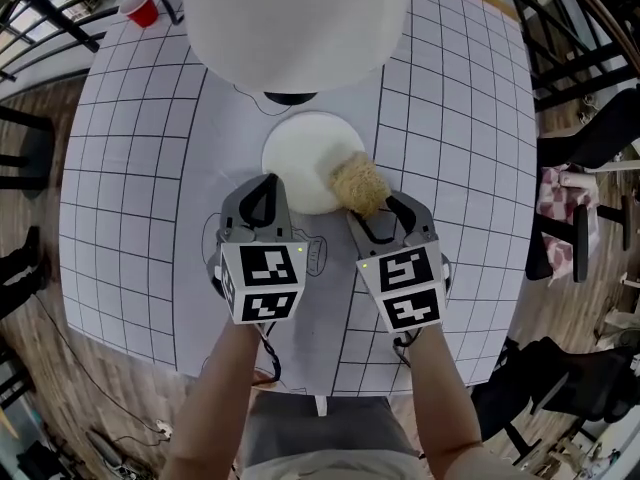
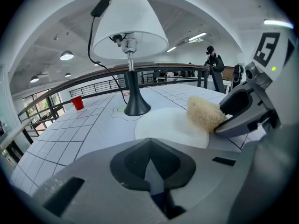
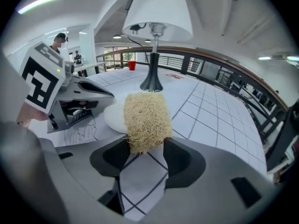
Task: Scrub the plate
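Observation:
A white round plate [image 1: 305, 153] lies on the gridded table, in front of a lamp base. My right gripper [image 1: 372, 212] is shut on a tan fibrous scrubber [image 1: 358, 184], which rests over the plate's near right rim. In the right gripper view the scrubber [image 3: 145, 120] stands up between the jaws, with the plate [image 3: 113, 117] just behind it to the left. My left gripper [image 1: 266, 194] is shut with nothing in it, its tip at the plate's near left edge. In the left gripper view the plate [image 2: 168, 126] lies ahead, with the scrubber [image 2: 204, 113] at its right.
A white-shaded lamp [image 1: 297, 18] on a black base [image 2: 135, 107] stands just beyond the plate. A red cup [image 1: 139, 9] sits at the far left of the table. Black railings and chairs [image 1: 585, 148] surround the table. A hand outline is drawn on the tabletop [image 1: 318, 255].

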Demonstrator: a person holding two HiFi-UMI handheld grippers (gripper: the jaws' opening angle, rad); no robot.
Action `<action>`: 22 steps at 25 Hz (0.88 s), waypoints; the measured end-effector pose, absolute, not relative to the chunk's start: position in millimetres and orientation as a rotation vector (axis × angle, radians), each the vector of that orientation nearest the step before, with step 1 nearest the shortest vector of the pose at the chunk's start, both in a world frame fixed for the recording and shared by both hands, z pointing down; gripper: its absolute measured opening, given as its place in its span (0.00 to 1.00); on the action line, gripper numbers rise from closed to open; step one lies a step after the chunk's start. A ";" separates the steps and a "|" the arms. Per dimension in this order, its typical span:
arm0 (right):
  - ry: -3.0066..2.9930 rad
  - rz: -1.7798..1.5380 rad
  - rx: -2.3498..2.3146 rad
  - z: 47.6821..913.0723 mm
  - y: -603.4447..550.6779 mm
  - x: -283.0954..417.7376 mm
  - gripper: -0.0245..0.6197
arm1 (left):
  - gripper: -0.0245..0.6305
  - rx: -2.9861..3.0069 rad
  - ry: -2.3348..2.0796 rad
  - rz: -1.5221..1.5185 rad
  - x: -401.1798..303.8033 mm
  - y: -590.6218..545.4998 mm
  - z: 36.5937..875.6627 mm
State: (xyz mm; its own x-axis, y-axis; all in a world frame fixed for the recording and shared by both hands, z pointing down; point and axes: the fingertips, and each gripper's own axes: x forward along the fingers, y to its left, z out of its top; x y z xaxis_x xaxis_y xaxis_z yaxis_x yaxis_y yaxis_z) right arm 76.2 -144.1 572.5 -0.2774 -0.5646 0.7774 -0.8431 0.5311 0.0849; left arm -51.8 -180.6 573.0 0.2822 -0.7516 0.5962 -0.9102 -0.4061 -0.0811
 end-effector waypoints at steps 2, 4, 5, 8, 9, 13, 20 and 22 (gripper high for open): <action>-1.947 0.445 1.215 568.7 -149.4 95.1 0.38 | 0.06 2.280 -1.503 0.815 -50.7 -180.9 573.1; -1.970 0.427 1.266 557.8 -153.9 104.4 0.38 | 0.06 2.274 -1.491 0.747 -53.2 -181.9 569.0; -1.998 0.415 1.287 550.0 -155.9 105.5 0.38 | 0.06 2.263 -1.490 0.694 -56.2 -182.3 566.0; -2.086 0.357 1.330 524.1 -159.1 101.4 0.38 | 0.06 2.223 -1.497 0.619 -67.3 -181.5 560.6; -2.109 0.334 1.338 515.9 -159.1 98.6 0.38 | 0.06 2.217 -1.503 0.620 -70.1 -180.7 558.6; -2.189 0.273 1.351 485.2 -158.3 85.5 0.38 | 0.06 2.248 -1.537 0.567 -72.5 -178.9 530.2; -2.264 0.194 1.416 420.5 -159.9 76.6 0.38 | 0.06 2.410 -1.635 0.496 -63.4 -180.8 437.9; -2.294 0.173 1.441 399.1 -159.9 73.1 0.38 | 0.06 2.491 -1.670 0.555 -60.9 -178.8 413.2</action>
State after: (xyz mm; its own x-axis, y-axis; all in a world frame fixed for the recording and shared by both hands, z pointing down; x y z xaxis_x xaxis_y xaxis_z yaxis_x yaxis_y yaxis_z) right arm 73.1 -159.9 399.1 -0.3719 -0.8304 0.4148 -0.8833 0.4540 0.1169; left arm -60.9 -178.8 413.2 0.3352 -0.8760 0.3468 -0.9093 -0.3972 -0.1243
